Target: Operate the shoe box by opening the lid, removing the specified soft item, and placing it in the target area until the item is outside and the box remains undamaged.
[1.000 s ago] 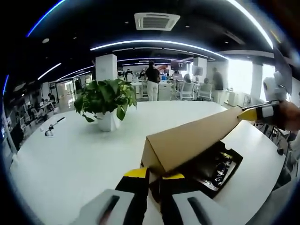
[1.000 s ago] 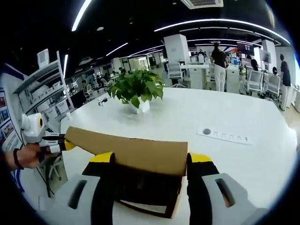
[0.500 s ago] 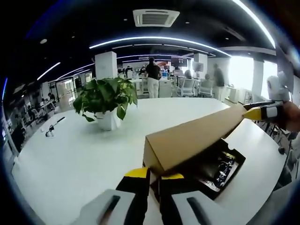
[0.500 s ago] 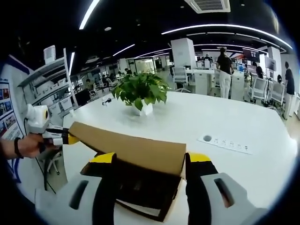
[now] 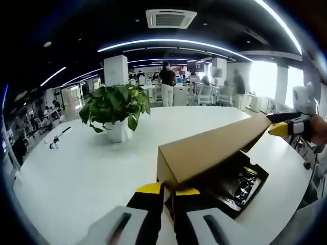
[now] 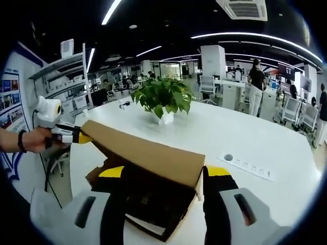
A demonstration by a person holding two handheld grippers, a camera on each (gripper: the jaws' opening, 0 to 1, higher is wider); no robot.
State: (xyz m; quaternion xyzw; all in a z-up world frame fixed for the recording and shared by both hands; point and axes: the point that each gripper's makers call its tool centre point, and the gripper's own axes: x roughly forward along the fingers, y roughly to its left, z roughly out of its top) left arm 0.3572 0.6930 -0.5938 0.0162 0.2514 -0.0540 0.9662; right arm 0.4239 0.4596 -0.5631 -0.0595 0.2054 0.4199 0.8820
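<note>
A brown cardboard shoe box (image 5: 258, 179) (image 6: 168, 230) lies on a white table with its lid (image 5: 209, 150) (image 6: 148, 155) raised at a slant. Dark contents (image 5: 237, 186) show under it; I cannot make out a soft item. My left gripper (image 5: 168, 196) is shut on the lid's near corner, and in the right gripper view it (image 6: 66, 135), held by a hand, pinches the lid's far corner. My right gripper (image 6: 163, 176) is open wide, with the lid's end between its jaws. From the left gripper view it (image 5: 283, 125) sits at the lid's far end.
A potted green plant (image 5: 115, 109) (image 6: 163, 99) stands mid-table beyond the box. A white power strip (image 6: 248, 164) lies right of the box. A small dark object (image 5: 55, 143) rests near the table's far left edge. Shelves (image 6: 56, 76) and people (image 5: 167, 87) fill the background.
The lid has tipped up a little higher, showing more of the box's dark inside. Both grippers have stayed at the lid's two ends, jaws unchanged.
</note>
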